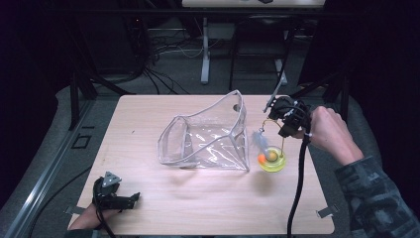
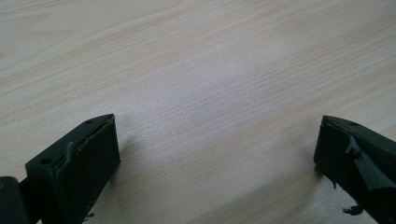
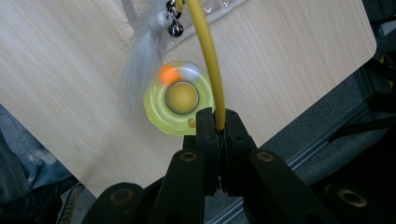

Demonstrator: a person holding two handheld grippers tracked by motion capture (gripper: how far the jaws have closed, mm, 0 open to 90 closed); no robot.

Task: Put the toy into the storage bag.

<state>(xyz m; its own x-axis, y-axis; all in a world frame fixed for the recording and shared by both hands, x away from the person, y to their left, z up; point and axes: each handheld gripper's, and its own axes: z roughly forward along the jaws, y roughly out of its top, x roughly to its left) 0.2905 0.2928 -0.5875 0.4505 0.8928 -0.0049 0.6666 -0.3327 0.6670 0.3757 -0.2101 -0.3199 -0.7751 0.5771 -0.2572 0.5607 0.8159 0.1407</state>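
- High view: a pale wooden counter (image 1: pixel 198 208) is seen, with a clear plastic zip pouch (image 1: pixel 205 136) lying at its middle, its mouth gaping toward the left. Just right of the pouch a cat toy is seen: a translucent yellow-green round base (image 1: pixel 273 160) with an orange ball (image 1: pixel 261 158) in its ring, a thin yellow wire stalk (image 1: pixel 283 144) rising from it, and a grey feather (image 1: pixel 260 141) hanging from the stalk's arched top. The right hand-held gripper (image 1: pixel 287 130) is held above and just right of the base, at the stalk. The left hand-held gripper (image 1: pixel 130 199) is rested near the counter's front left corner, well apart from pouch and toy.
- Left gripper view: the two black jaws are seen spread wide over bare wood, with nothing between them.
- Right gripper view: the jaws are clamped tight on the yellow wire stalk (image 3: pixel 211 70), with the base (image 3: pixel 178 99) hanging below them over the counter's edge region and the feather (image 3: pixel 140 56) blurred, as if swinging.
- Step in hand, as judged: the toy is being lifted by its stalk, probably for placing into the pouch.
- Next move, as judged: the toy must be carried leftward to the pouch mouth, and the pouch is likely to need steadying by the left hand-held gripper; the dangling feather could snag on the rim.
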